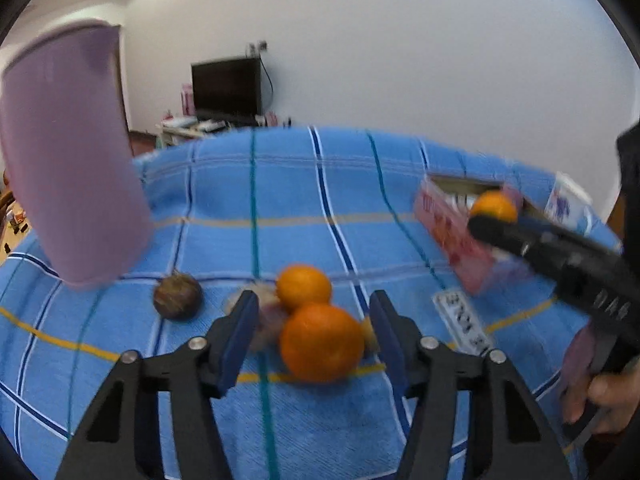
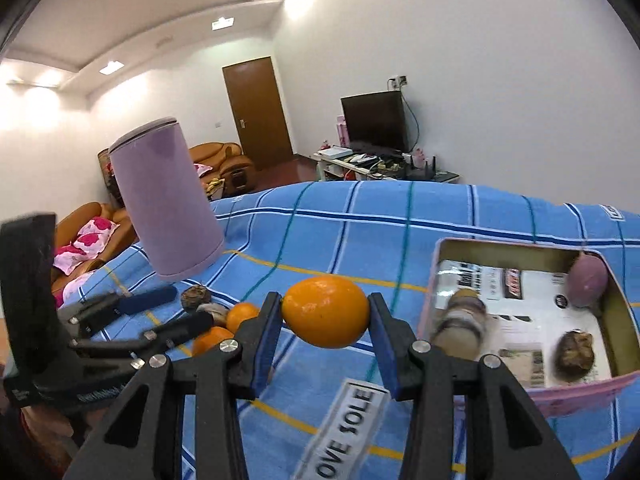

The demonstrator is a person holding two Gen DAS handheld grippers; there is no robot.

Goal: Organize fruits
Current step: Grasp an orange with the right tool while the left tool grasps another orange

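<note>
My right gripper (image 2: 325, 312) is shut on an orange (image 2: 326, 311) and holds it above the blue cloth, just left of the pink box (image 2: 436, 276); in the left wrist view the held orange (image 1: 494, 206) hangs over the box (image 1: 452, 236). The box holds a purple fruit (image 2: 588, 282), a brown fruit (image 2: 576, 354) and a blurred round thing (image 2: 460, 328). My left gripper (image 1: 314, 320) is open around a large orange (image 1: 322, 342). A second orange (image 1: 304, 286), a pale blurred fruit (image 1: 264, 316) and a brown fruit (image 1: 178, 295) lie beside it.
A tall purple cylinder (image 1: 68, 160) stands on the blue checked cloth (image 1: 280, 200) at the left; it also shows in the right wrist view (image 2: 168, 200). A white printed label (image 2: 344, 436) lies on the cloth near the box. A white carton (image 1: 568, 204) stands behind the box.
</note>
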